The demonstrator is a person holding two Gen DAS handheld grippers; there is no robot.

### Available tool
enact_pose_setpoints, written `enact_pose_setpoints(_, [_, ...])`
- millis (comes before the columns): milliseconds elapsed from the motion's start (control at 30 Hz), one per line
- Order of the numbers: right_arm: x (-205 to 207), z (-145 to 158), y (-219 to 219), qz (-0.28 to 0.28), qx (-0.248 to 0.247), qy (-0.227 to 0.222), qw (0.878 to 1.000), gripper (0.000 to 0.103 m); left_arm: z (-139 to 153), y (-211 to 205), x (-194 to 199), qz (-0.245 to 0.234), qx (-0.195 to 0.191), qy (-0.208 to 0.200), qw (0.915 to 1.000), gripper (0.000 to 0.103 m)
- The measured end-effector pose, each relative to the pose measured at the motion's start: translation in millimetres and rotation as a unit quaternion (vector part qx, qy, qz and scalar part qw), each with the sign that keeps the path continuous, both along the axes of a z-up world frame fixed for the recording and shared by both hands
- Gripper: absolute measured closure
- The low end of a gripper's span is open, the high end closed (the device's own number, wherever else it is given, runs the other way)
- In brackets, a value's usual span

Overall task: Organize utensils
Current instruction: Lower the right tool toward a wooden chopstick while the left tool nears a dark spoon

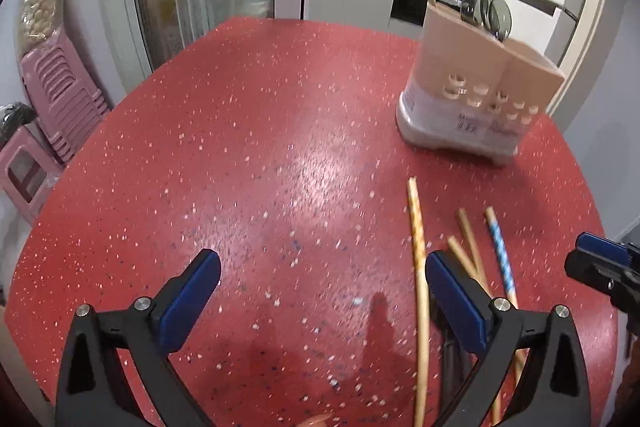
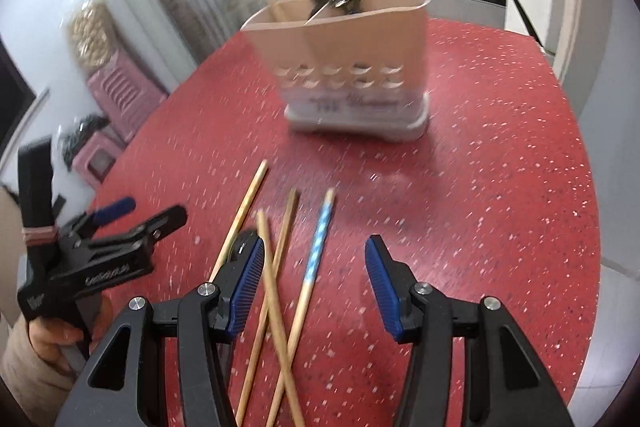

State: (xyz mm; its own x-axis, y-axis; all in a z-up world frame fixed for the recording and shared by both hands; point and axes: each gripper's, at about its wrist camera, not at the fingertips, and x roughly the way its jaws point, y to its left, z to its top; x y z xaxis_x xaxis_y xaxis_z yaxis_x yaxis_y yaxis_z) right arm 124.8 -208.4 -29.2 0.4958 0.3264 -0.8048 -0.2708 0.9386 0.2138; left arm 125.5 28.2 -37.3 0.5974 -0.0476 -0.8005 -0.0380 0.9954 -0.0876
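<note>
Several chopsticks lie loose on the red table: a long plain one point(image 1: 420, 291) point(image 2: 240, 219), two crossed plain ones point(image 1: 470, 247) point(image 2: 276, 267) and a blue-patterned one point(image 1: 500, 251) point(image 2: 318, 247). A beige utensil holder point(image 1: 480, 83) point(image 2: 344, 67) stands further back with one chopstick and dark spoons in it. My left gripper point(image 1: 322, 277) is open and empty, just left of the chopsticks. My right gripper point(image 2: 314, 269) is open over the crossed and blue chopsticks, which lie between its jaws. The right gripper shows at the left wrist view's right edge point(image 1: 600, 263).
The red speckled table point(image 1: 280, 131) point(image 2: 500, 167) has a rounded edge. Pink stools point(image 1: 52, 99) stand on the floor to the left. Glass cabinet doors and a kitchen counter lie behind. My left gripper point(image 2: 116, 227) and the hand holding it show at the right view's left side.
</note>
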Motion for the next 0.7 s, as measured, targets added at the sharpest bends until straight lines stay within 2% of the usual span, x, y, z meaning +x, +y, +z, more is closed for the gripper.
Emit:
enact_pose_setpoints(233, [-11.2,-17.1,29.9,0.057,-0.052,0.035,0.996,0.048,-16.7,4.6,-9.7,-0.031,-0.005,0.032,0.999,0.0])
enact_pose_setpoints(333, [-14.1,-22.0,38.9,0.075,-0.062,0.043,0.994,0.054,-22.5,2.0,-14.4,-0.054,-0.005,0.041,0.9977,0.0])
enact_pose_setpoints(500, [-13.6,-28.6,47.2,0.095,-0.074,0.052,0.991,0.07,-29.8,-0.6,-20.0,-0.073,-0.013,0.059,0.9955,0.0])
enact_pose_setpoints(700, [-7.5,-38.7,51.3,0.109,-0.083,0.067,0.988,0.08,-32.3,-12.3,-20.3,-0.103,-0.011,0.065,0.9926,0.0])
